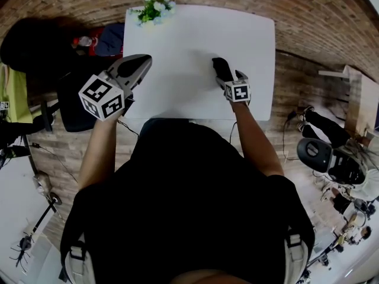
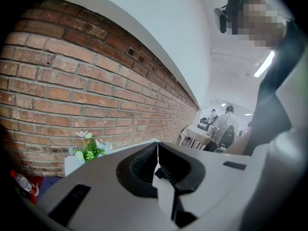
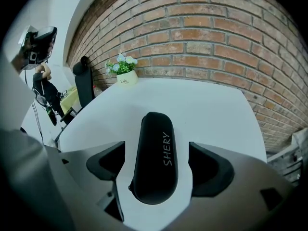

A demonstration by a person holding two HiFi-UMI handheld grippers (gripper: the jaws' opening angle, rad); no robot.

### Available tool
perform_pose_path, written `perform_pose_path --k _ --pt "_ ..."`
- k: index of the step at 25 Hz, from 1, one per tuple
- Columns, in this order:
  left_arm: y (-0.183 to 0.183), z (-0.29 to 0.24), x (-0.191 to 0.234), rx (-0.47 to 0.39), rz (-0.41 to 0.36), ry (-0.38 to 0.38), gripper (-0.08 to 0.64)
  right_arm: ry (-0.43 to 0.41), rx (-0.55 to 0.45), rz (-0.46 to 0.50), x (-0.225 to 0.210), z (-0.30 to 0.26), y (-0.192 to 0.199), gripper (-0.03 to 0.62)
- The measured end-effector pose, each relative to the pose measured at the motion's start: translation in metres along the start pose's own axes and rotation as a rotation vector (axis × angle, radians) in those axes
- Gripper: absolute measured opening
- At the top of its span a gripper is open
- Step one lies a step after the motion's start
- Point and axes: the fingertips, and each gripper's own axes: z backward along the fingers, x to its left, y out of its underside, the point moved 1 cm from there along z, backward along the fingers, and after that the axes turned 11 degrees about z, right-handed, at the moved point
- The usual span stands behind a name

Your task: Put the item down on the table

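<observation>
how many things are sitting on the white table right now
2. A black case lies near the table's middle, between the right gripper's open jaws and touching neither. A small potted plant stands at the far left corner. Nothing else shows on it.

Glasses case is seen in black w/ white "SHERY" lettering. Worktop is shown plain white. Wall is laid in red-brown brick w/ pale mortar lines. Potted plant is seen w/ green leaves, white flowers, white pot.
</observation>
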Motion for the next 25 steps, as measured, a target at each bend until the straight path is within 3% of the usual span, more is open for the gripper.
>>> perform_pose_path --k 25 --pt "0.000 0.027 -0.021 -0.011 -0.027 0.006 0.012 0.064 -0.064 -0.027 0.004 0.044 -0.018 0.382"
